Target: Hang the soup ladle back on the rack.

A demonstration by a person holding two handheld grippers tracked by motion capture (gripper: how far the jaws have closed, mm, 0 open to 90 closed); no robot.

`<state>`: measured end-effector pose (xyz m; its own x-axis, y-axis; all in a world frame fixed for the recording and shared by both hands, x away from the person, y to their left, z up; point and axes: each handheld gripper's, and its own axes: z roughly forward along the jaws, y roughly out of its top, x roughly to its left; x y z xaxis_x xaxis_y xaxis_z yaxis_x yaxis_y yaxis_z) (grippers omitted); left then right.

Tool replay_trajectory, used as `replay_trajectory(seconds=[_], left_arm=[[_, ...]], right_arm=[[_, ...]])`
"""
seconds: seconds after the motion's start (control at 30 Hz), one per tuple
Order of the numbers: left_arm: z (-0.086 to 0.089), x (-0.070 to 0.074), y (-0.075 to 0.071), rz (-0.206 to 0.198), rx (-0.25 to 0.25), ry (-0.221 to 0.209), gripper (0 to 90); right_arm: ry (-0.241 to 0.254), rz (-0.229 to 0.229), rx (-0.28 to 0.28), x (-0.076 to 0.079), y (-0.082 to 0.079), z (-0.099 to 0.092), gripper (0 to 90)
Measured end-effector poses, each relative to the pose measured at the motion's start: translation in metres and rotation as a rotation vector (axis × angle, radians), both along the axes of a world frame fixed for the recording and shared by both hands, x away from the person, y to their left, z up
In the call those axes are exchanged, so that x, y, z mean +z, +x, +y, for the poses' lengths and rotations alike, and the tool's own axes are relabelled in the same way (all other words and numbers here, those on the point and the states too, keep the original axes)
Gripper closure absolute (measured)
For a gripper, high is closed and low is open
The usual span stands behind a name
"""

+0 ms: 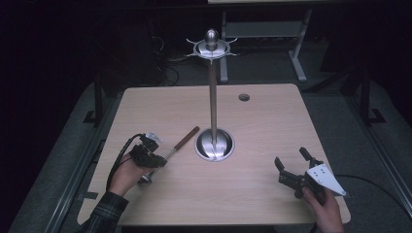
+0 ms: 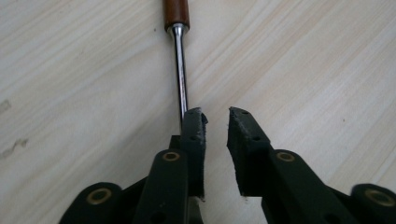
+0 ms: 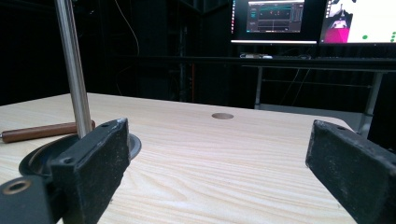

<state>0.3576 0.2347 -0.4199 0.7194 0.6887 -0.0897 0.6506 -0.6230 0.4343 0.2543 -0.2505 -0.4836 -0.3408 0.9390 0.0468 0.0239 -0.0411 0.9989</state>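
One ladle [image 1: 171, 151] lies diagonally, wooden handle toward stand [image 1: 214, 143].

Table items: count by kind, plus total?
Metal hanging stand: 1
Wooden-handled metal utensil: 1
Handheld tongs: 2, left and right
Total: 4

My left gripper [image 1: 151, 156] sits at lower left, jaws slightly parted. My right gripper [image 1: 291, 162], lower right, gapes wide.
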Motion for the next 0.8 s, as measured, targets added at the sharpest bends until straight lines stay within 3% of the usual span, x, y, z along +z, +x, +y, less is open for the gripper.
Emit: replay_trajectory(seconds=[0.3,0.57,0.77,0.8], left_arm=[[-0.007,0.011,0.026,0.000,0.007,-0.021,61.6],[-0.022,0.015,0.048,-0.001,0.014,-0.022,57.6],[-0.032,0.009,0.065,0.018,-0.007,0.001,56.1],[-0.035,0.006,0.069,0.027,-0.021,0.025,56.4]], right_arm=[[0.004,0.001,0.003,0.000,0.000,0.000,6.0],[0.003,0.001,0.003,0.000,0.000,0.000,6.0],[0.003,-0.002,0.003,0.000,0.000,-0.001,6.0],[0.004,-0.003,0.003,0.000,0.000,-0.001,6.0]])
